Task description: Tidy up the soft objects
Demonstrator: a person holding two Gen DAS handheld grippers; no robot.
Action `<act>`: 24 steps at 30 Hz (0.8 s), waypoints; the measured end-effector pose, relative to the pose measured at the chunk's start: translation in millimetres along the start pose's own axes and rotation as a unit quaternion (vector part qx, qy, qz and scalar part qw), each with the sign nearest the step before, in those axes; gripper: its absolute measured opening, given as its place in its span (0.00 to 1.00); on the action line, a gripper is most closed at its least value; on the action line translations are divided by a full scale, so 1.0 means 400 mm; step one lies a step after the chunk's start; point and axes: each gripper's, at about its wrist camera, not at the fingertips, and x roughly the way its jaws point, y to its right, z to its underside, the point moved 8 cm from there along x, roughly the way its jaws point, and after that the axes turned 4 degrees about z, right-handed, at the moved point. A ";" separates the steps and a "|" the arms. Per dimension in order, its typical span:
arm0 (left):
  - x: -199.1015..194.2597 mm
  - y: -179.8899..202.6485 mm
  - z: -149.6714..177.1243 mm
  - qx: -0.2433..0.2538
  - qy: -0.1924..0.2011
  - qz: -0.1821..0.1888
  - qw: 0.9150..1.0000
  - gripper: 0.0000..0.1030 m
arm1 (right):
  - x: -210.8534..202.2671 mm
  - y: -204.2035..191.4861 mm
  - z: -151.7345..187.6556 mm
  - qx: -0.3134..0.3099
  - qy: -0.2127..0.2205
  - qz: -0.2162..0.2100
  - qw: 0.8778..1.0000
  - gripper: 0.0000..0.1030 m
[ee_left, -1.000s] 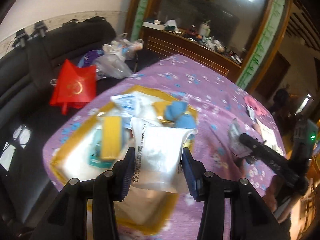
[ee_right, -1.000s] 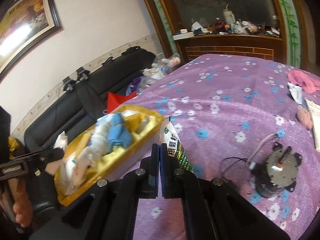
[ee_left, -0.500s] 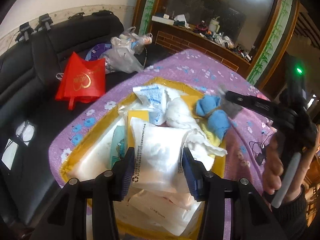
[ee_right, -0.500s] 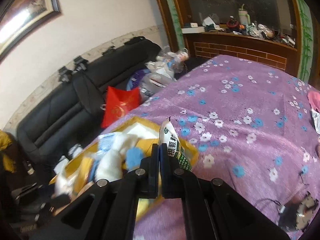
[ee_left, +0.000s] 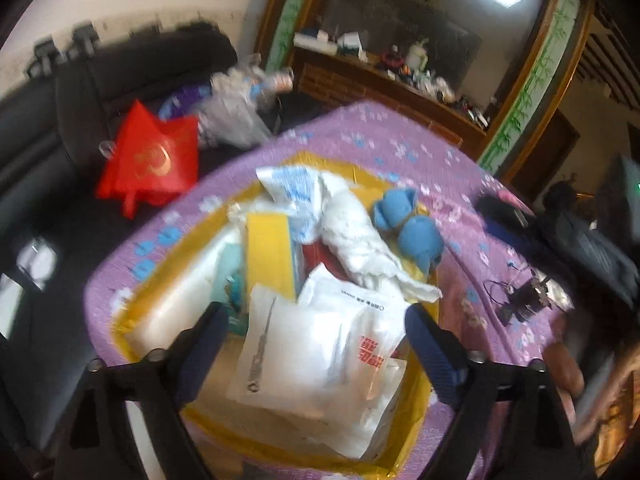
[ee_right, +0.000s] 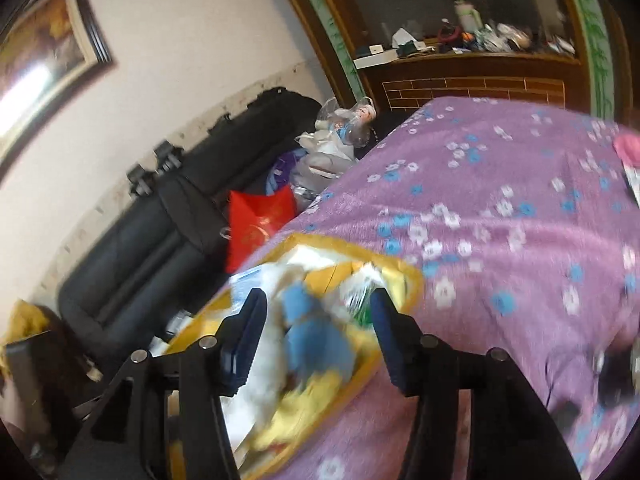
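A purple floral cloth (ee_left: pixel 400 148) covers the table beside a black sofa (ee_left: pixel 60 128); the left gripper (ee_left: pixel 316 340) and right gripper (ee_right: pixel 316 328) have both just sprung wide, holding nothing; a white packet (ee_left: pixel 304 344) lies lengthwise between the left fingers, its long axis pointing away, in the yellow tray (ee_left: pixel 120 328).

The yellow tray (ee_left: pixel 120 322) runs off the left-wrist view's bottom edge, its floor buried under white packets (ee_left: pixel 320 344). In the right-wrist view, motion blur smears the blue cloth (ee_right: pixel 316 340) and the green-printed packet (ee_right: pixel 356 300), whose print is unreadable.

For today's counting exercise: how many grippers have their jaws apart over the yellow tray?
2. The left gripper stands open above the white plastic packet; the right gripper open above the blue soft toy.
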 end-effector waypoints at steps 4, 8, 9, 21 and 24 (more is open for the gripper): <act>-0.033 0.011 0.003 0.032 0.051 -0.069 0.996 0.97 | -0.058 0.001 0.122 0.025 -0.012 -0.017 0.999 0.66; -0.047 0.030 0.012 0.051 0.066 -0.117 0.990 0.97 | -0.071 -0.005 0.189 0.032 -0.038 -0.020 0.999 0.66; -0.048 0.033 0.016 0.054 0.059 -0.117 0.990 0.97 | -0.074 -0.007 0.192 0.030 -0.039 -0.016 0.999 0.66; -0.090 0.065 0.062 0.080 0.039 -0.145 0.985 0.97 | -0.135 -0.033 0.203 -0.004 -0.025 0.009 1.000 0.66; -0.107 0.060 0.054 0.081 0.049 -0.159 0.983 0.97 | -0.133 -0.049 0.205 -0.013 -0.030 0.004 0.999 0.66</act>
